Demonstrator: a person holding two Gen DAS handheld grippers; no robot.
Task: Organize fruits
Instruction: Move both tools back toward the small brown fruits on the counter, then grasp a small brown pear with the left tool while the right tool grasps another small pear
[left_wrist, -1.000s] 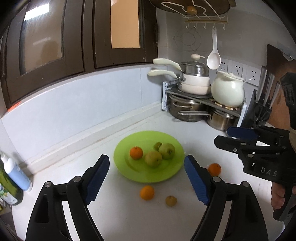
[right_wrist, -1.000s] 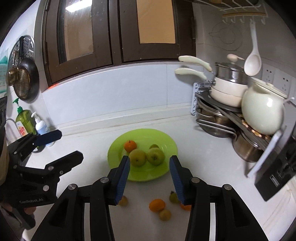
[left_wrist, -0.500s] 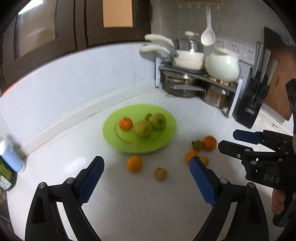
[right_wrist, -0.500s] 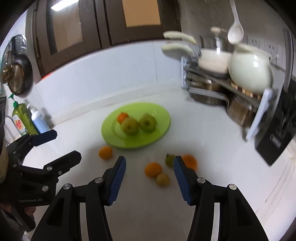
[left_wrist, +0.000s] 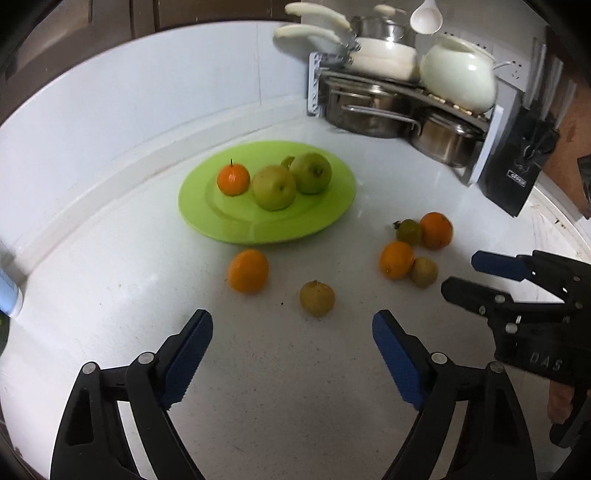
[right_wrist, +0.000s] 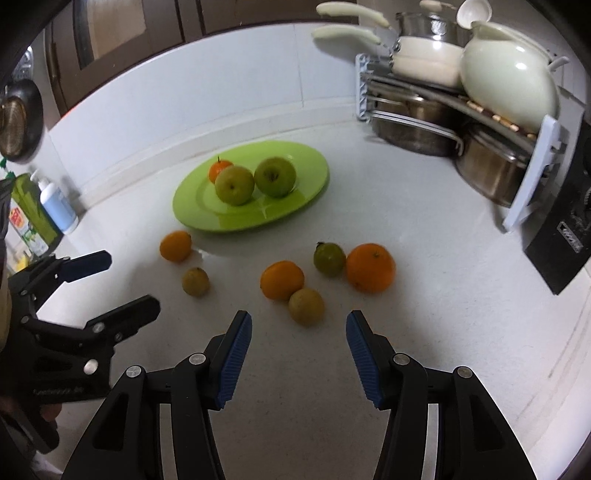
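Note:
A lime-green plate (left_wrist: 295, 225) holds a small orange (left_wrist: 232, 180) and two green apples (left_wrist: 274, 187). Loose on the white counter lie an orange (left_wrist: 248, 270), a small yellow-green fruit (left_wrist: 317, 298), and a cluster of two oranges (left_wrist: 396, 259), a green fruit (left_wrist: 408, 231) and a yellowish one (left_wrist: 424, 272). My left gripper (left_wrist: 291, 325) hovers just short of the small yellow-green fruit, its jaws closing with nothing between them. My right gripper (right_wrist: 299, 330) is open just short of the yellowish fruit (right_wrist: 306, 306), also with nothing between its jaws.
A rack of steel pots (left_wrist: 388, 107) with a white kettle (left_wrist: 458, 79) fills the back right corner. Next to it is a black knife block (left_wrist: 517, 173). Soap bottles (right_wrist: 55, 206) stand at the far left by the wall.
Both grippers have sunk toward the counter and tipped downward, so the loose fruits now lie close ahead. The right jaws have widened a little.

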